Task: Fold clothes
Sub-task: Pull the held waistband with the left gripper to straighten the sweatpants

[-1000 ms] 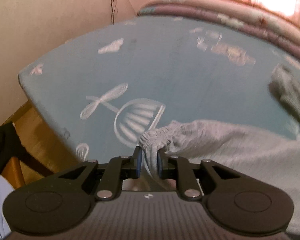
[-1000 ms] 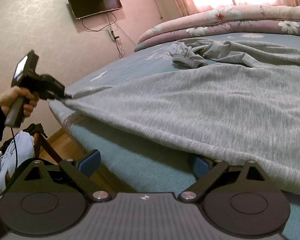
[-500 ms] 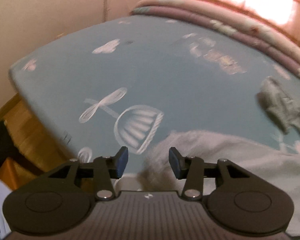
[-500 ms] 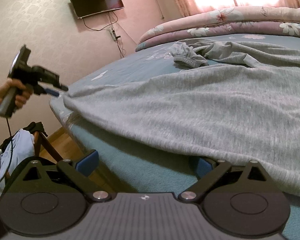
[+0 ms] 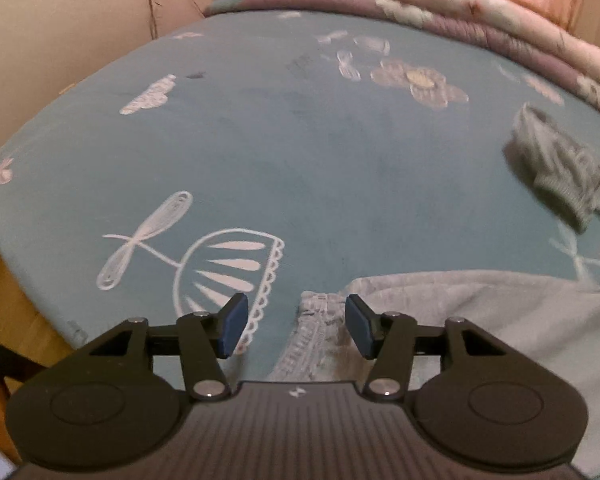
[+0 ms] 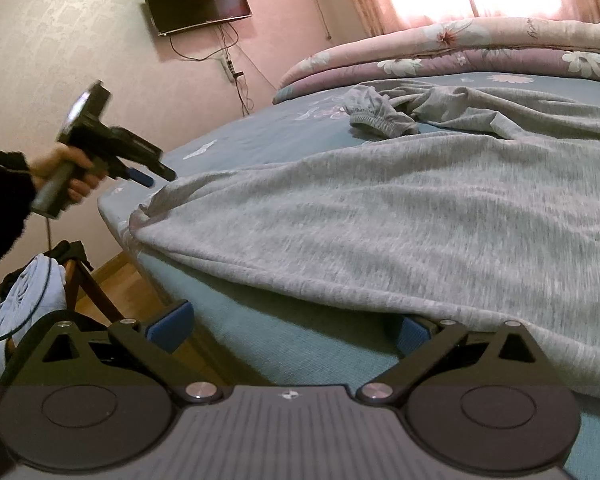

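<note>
- The left claw (image 5: 294,326) points down at the bed. Its jaws have just been opening, and now they stand partly apart.
- The ribbed cuff (image 5: 314,334) of the grey garment (image 5: 480,320) lies on the bed between the blue pads (image 5: 233,330). The pads do not touch it. The claw holds nothing.
- In the right wrist view, a hand (image 6: 66,176) in a dark sleeve (image 6: 4,208) holds the left claw (image 6: 156,174) by its grip. The claw sits just beside the near corner of the garment (image 6: 380,216), a little above the bed.
- The right claw (image 6: 292,326) points low across the near edge of the bed. Its jaws have just been opening too, and they now stand very wide.
- One right pad (image 6: 170,326) hangs free past the bed edge. The other pad is partly hidden under the hem of the grey garment. It does not pinch the cloth.
- The grey garment lies spread over the blue bed sheet (image 5: 300,152), from the near corner to far across the bed.
- A crumpled sleeve end (image 6: 376,116) lies farther back on the sheet.
- A pink flowered quilt (image 6: 480,48) lies rolled along the far side of the bed.
- A dark screen (image 6: 196,0) hangs on the wall.
- Pale blue clothes (image 6: 32,300) sit on a wooden chair (image 6: 88,280) by the bed.
</note>
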Tool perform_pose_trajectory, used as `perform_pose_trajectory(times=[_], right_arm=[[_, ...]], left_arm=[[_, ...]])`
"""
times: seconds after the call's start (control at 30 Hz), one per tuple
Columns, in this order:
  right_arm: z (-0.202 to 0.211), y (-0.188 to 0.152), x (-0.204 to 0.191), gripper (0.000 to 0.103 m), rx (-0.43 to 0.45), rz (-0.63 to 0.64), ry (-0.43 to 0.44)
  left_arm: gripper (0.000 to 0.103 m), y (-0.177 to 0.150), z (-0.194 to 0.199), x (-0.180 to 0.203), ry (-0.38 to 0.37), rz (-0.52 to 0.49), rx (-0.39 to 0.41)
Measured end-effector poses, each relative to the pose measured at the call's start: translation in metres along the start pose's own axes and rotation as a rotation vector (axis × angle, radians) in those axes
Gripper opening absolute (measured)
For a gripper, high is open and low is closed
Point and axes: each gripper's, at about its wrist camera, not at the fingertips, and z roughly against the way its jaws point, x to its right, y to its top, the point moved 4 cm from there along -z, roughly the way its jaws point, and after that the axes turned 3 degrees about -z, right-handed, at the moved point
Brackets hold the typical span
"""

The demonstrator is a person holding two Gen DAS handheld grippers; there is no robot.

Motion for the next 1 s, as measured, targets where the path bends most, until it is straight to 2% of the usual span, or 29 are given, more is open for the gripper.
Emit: perform_pose_trajectory(times=[0.1, 0.17, 0.27, 0.37, 0.43, 0.53, 0.63, 0.73, 0.87, 1.0], right_arm=[[0.000, 0.000, 0.000, 0.103, 0.000, 0.000, -0.001], [-0.001, 0.000, 0.000, 0.103, 0.000, 0.002, -0.002], [-0.003, 0.001, 0.000, 0.103, 0.000, 0.003, -0.007], [-0.005, 0.001, -0.001, 0.103, -0.001, 0.015, -0.013], [-0.006, 0.001, -0.003, 0.103, -0.002, 0.029, -0.018], [-0.007, 0.000, -0.005, 0.103, -0.001, 0.043, -0.025], [-0.008, 0.001, -0.005, 0.103, -0.002, 0.049, -0.026], [-0.008, 0.001, -0.005, 0.103, -0.006, 0.054, -0.027], [-0.008, 0.001, -0.006, 0.103, -0.009, 0.059, -0.028], [-0.008, 0.001, -0.007, 0.103, -0.011, 0.059, -0.030]], left_arm=[[0.054, -0.006, -0.015, 0.008, -0.035, -0.041, -0.018], [0.054, -0.012, -0.020, 0.017, -0.074, -0.104, -0.029], [0.052, -0.019, -0.023, 0.031, -0.050, -0.223, -0.003], [0.021, -0.018, -0.019, 0.044, -0.020, -0.305, 0.031], [0.021, -0.011, -0.013, 0.050, 0.027, -0.325, 0.084], [0.021, 0.012, -0.010, 0.042, 0.028, -0.212, 0.135], [0.023, 0.033, -0.026, 0.027, 0.026, -0.096, 0.100], [0.030, 0.033, -0.050, 0.026, 0.055, -0.095, 0.031], [0.034, 0.029, -0.037, 0.025, 0.071, -0.098, 0.054], [0.048, 0.027, -0.005, 0.013, 0.071, -0.083, 0.085]])
